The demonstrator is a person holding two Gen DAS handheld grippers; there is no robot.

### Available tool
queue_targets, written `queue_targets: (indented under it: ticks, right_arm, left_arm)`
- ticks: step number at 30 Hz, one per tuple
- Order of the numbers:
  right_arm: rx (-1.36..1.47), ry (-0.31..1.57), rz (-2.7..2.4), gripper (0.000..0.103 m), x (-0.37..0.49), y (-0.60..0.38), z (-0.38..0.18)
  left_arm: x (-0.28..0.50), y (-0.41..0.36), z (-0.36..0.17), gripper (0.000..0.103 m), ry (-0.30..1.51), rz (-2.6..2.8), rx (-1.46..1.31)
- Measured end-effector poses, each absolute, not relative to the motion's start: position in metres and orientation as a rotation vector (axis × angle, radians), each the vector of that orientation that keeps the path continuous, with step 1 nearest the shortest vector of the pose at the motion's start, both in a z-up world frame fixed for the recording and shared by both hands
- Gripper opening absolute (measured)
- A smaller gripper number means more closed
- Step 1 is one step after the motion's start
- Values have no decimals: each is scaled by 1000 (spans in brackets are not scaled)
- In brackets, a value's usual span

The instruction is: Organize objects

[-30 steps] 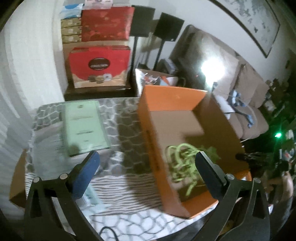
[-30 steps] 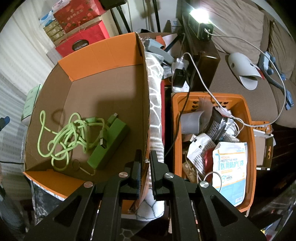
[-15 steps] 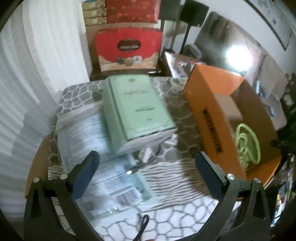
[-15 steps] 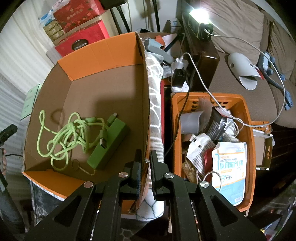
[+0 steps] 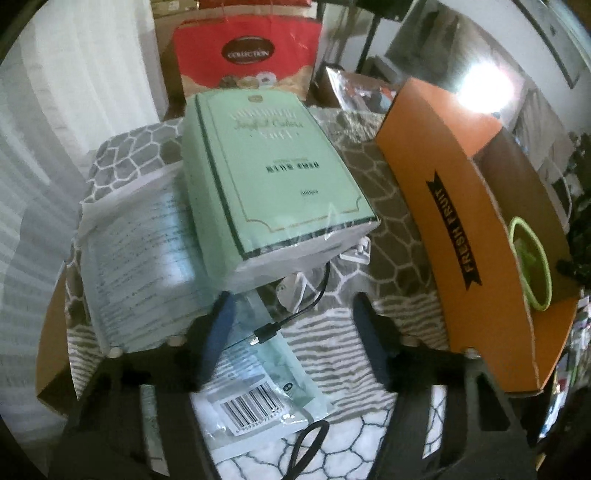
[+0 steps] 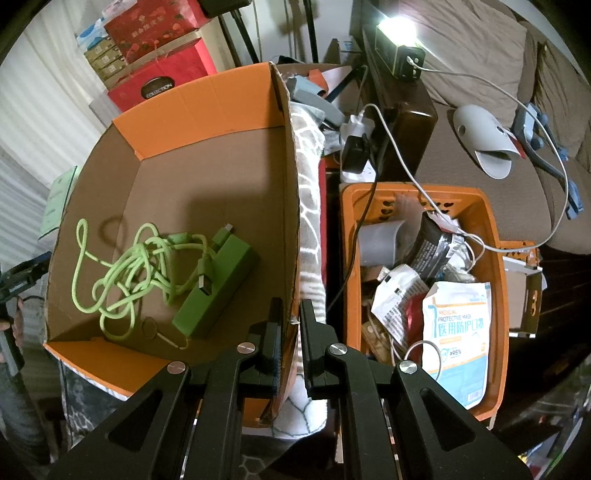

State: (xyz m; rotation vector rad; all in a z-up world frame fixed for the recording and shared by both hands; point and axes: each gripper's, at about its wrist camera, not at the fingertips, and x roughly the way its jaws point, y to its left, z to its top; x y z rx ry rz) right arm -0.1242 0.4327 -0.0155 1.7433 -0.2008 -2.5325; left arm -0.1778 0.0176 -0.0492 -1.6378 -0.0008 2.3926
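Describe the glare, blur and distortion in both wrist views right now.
Left wrist view: a white glare patch blows out the upper right, the pale green rectangular box reads soft, and straight edges bow. Right wrist view: sharper; a bright lamp flares at top, and the orange cardboard fruit box curves.

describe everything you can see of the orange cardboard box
The orange cardboard box is an open-topped fruit carton, orange outside with brown bare card inside and "FRESH FRUIT" printed on one long side. It stands upright on the patterned cloth. Inside lie a tangled lime-green cable and a green block. The right gripper is shut on its side wall, one of the fingers inside, one outside.
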Motion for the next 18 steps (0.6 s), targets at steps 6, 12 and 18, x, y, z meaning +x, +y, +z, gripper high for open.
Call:
queue_targets:
  ticks: [6, 12, 18]
  right_arm:
    - [1744, -199, -2532, 8, -124, 432, -15]
    - [1743, -198, -2533, 8, -124, 433, -16]
    - [1744, -196, -2533, 8, -122, 434, -16]
  left_arm:
    - [-184, 23, -60, 30, -17, 2351, -1681]
    - [-190, 32, -68, 18, 17, 2360, -1703]
    - [-189, 34, -66, 3, 15, 2372, -1679]
